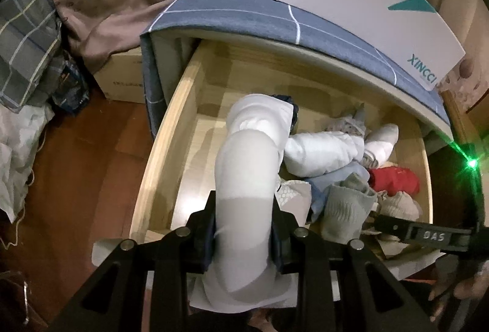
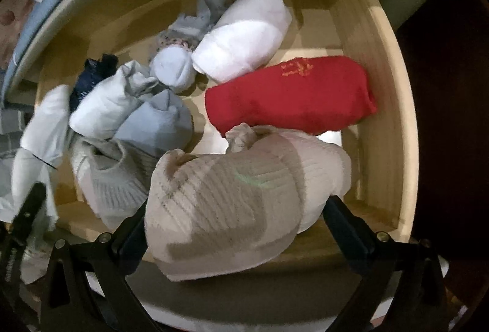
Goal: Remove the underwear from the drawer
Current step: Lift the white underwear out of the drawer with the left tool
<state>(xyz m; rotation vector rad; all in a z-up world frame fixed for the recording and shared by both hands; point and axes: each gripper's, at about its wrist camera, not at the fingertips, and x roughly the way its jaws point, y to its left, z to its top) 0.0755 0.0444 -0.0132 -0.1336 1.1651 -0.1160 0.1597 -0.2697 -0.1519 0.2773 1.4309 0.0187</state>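
The light wooden drawer (image 1: 183, 93) stands open and holds several rolled garments. My left gripper (image 1: 244, 237) is shut on a long white rolled piece of underwear (image 1: 247, 167), held above the drawer's left half. My right gripper (image 2: 235, 219) is shut on a bulky beige ribbed roll (image 2: 232, 203) above the drawer's front right. In the drawer (image 2: 385, 81) lie a red roll (image 2: 290, 96), a white roll (image 2: 244, 41), pale blue rolls (image 2: 159, 121) and a grey knit roll (image 2: 113, 179). The right gripper's arm shows at the right of the left wrist view (image 1: 428, 235).
A blue checked cloth (image 1: 244, 5) covers the cabinet top, with a white box (image 1: 360, 2) marked XINCCI on it. A cardboard box (image 1: 122, 81) and bedding (image 1: 27, 35) lie on the wooden floor (image 1: 91, 167) to the left.
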